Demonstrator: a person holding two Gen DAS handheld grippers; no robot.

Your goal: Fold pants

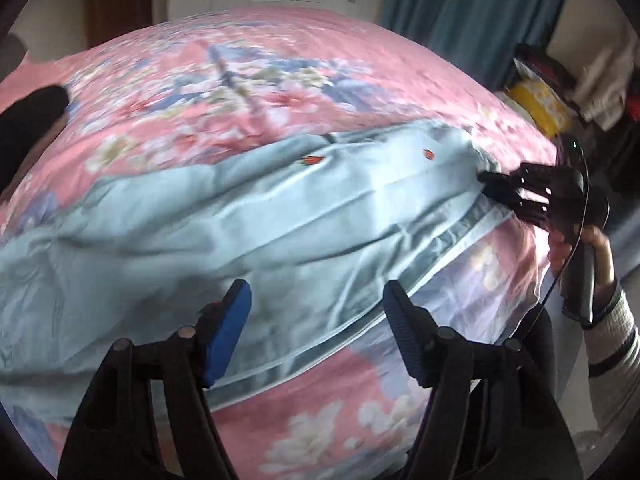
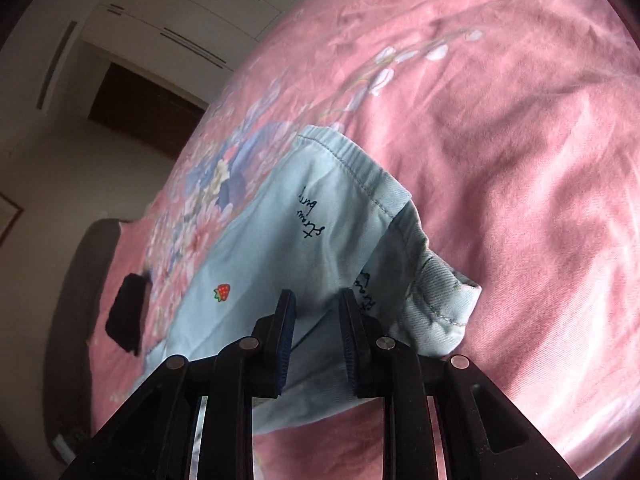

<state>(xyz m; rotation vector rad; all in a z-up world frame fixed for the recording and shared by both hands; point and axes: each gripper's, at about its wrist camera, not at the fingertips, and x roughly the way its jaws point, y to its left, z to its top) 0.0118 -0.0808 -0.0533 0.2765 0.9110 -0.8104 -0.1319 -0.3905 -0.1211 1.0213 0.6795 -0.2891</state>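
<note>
Pants (image 1: 240,216): pale blue soft cotton twill, strawberry print, handwritten script, elastic gathered waistband (image 2: 360,168); they lie rumpled lengthwise across your pink floral bedspread (image 1: 280,64); fabric creased, hem stitched double. Your left gripper (image 1: 316,312) stands open above the cloth, ribbed blue pads clear of it. Your right gripper (image 2: 316,320) sits at the waist end, jaws narrowly parted, a fold between them; can't tell if it's pinched. Nearby: dark cloth patch (image 2: 128,312), yellow box (image 1: 540,104), teal curtain (image 1: 472,4), white wardrobe (image 2: 180,16); your striped sleeve (image 1: 616,332) at right edge.
</note>
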